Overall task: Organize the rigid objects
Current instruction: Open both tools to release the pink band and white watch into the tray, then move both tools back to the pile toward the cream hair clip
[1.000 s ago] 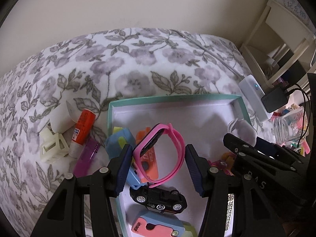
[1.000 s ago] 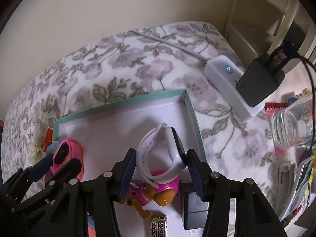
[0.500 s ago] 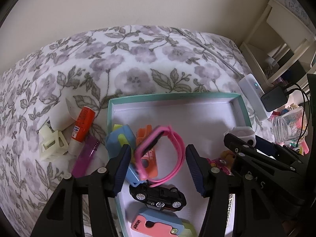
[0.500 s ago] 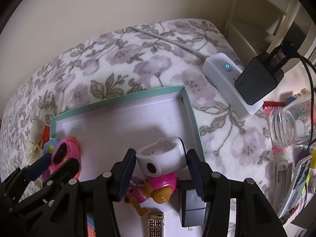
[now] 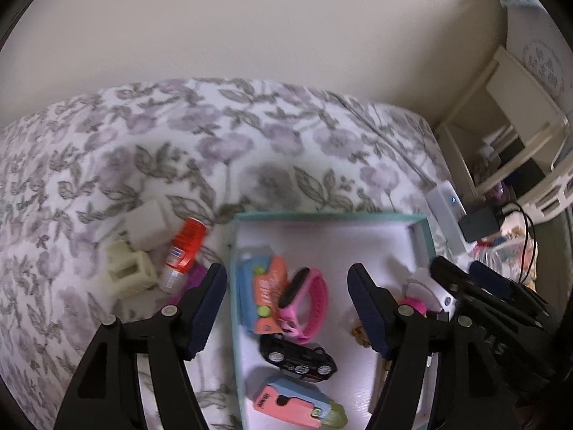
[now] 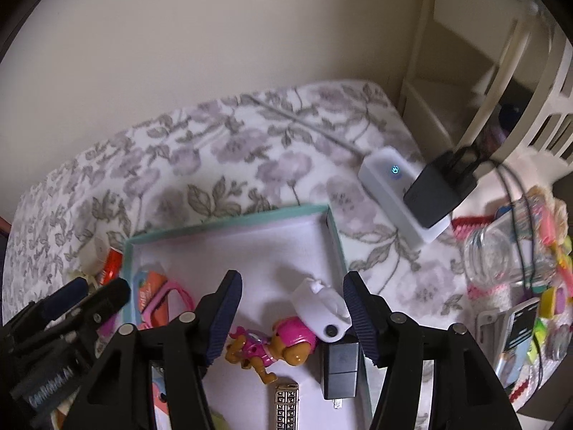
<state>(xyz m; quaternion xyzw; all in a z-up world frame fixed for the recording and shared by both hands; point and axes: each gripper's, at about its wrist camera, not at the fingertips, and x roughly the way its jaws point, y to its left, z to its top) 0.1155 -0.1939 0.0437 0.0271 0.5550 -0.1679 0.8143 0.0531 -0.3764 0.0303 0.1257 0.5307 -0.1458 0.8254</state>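
Left to right on the floral bedspread (image 5: 222, 150): a cream hair clip (image 5: 129, 270) w/ a white block (image 5: 147, 224) behind it, then a glue stick (image 5: 182, 251), red cap pointing away, just beside the tray's left wall. A purple item sits under the left gripper's left finger, too hidden to name.

Left gripper (image 5: 286, 308): jaws wide apart, holding nothing, hovering over the tray's left half.

Teal-rimmed tray (image 5: 329, 216) w/ white floor holds, on its left side, a blue-and-orange toy (image 5: 263, 295) w/ the pink watch (image 5: 304, 304) leaning against it, tilted on edge. Nearer the camera: a black toy car (image 5: 297, 356), then a pink-and-blue utility knife (image 5: 293, 403).

Right half of the tray, right wrist view: the white watch (image 6: 320, 308) lies on its side, resting on a pink-and-brown toy dog (image 6: 275, 345), next to a black charger (image 6: 340, 367). A small silver block (image 6: 286, 406) lies at the near edge.

Right gripper (image 6: 290, 317): jaws spread open, empty; white watch sits between them, close to the right finger, contact unclear.

Right of the tray: a white power strip (image 6: 394, 193) w/ a black adapter (image 6: 438, 193) plugged in, a clear jar (image 6: 501, 254) on its side, colourful clutter, and a cream shelf (image 6: 476, 57).
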